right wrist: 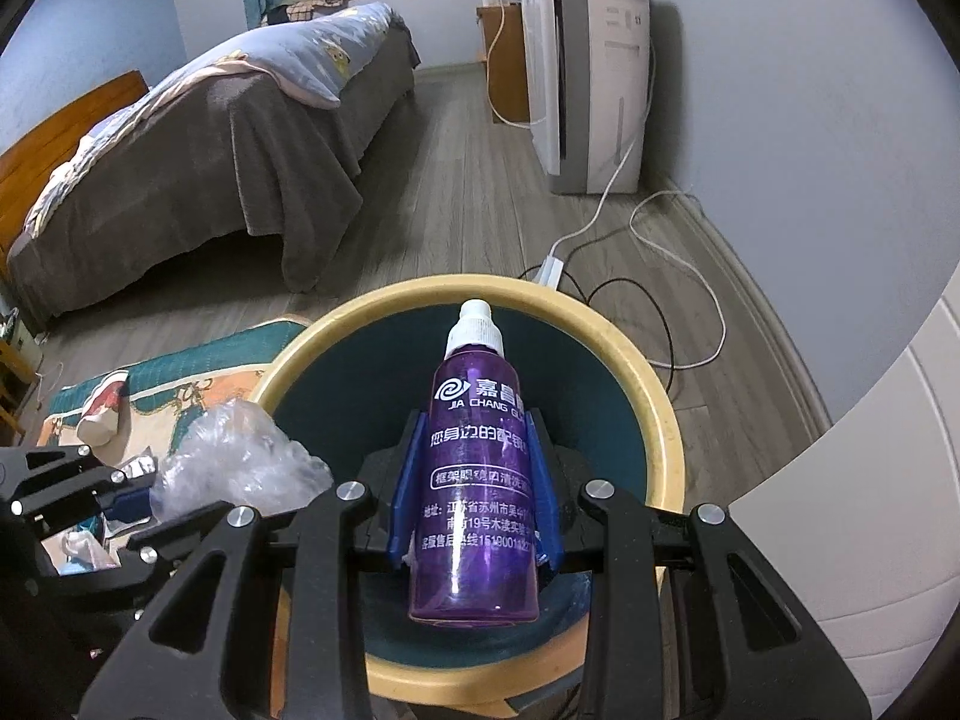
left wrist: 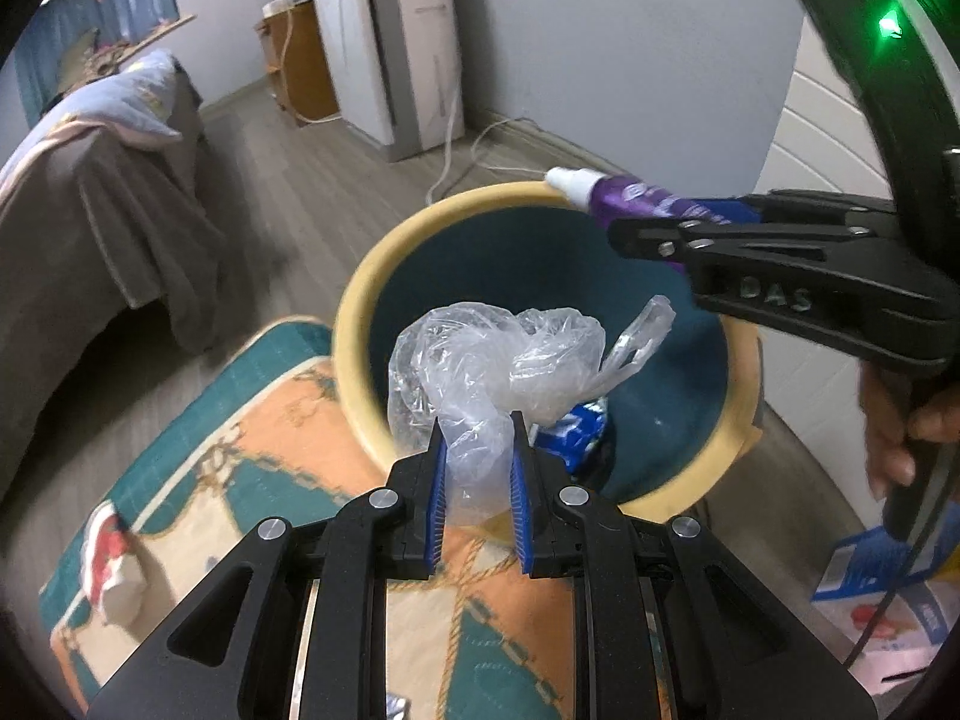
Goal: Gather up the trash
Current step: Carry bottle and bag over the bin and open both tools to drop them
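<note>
My left gripper (left wrist: 478, 438) is shut on a crumpled clear plastic bag (left wrist: 504, 360) and holds it over the near rim of a round bin (left wrist: 384, 276) with a yellow rim and dark teal inside. My right gripper (right wrist: 477, 438) is shut on a purple bottle (right wrist: 477, 480) with a white cap, held over the bin (right wrist: 654, 408). In the left wrist view the right gripper (left wrist: 666, 222) comes in from the right with the bottle (left wrist: 624, 195) above the bin's far rim. A blue-and-white wrapper (left wrist: 573, 435) lies inside the bin.
The bin stands on a patterned teal and orange rug (left wrist: 252, 468) with a crumpled red-and-white item (left wrist: 117, 570) on it. A bed (right wrist: 198, 138) is at left, a white appliance (right wrist: 585, 72) by the wall, cables (right wrist: 660, 252) on the wood floor. Blue packaging (left wrist: 882, 576) lies at right.
</note>
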Demonstrator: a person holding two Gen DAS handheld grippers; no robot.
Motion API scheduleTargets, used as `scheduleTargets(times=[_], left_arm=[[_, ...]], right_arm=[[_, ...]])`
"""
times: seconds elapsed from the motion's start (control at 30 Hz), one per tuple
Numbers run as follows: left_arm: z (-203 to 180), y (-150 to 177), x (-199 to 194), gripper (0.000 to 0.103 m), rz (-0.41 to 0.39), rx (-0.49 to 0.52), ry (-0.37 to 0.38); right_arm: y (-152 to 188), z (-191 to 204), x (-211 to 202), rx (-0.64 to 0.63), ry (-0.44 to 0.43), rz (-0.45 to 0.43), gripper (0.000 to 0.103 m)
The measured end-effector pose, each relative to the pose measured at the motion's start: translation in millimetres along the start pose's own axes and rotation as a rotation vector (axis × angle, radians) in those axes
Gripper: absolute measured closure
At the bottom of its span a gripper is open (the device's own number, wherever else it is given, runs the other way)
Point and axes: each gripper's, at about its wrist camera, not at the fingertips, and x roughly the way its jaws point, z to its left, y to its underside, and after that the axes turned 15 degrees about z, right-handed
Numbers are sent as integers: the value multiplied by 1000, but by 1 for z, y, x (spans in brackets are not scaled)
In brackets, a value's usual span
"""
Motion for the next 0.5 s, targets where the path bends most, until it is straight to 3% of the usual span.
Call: scheduleTargets(times=[0.1,0.17,0.23,0.3,0.43,0.5], left_arm=[[-2,-6,8,83,8,12,-15],[-3,-8,11,72,7,11,-22],[0,-9,9,54,-4,-6,-18],[3,-6,4,40,-29,-26,-7],[15,0,-6,10,-60,-103,-30],[24,5,-14,8,-81,-166,-32]], right_arm=[[-3,-3,7,12,-17,22,71],[-6,-6,11,29,-42,31,70],[-7,-8,11,48,-53,28,67],[-7,-8,9,49,-50,19,55],[-5,-9,5,56,-42,10,43],[-3,-10,4,65,-49,9,27]])
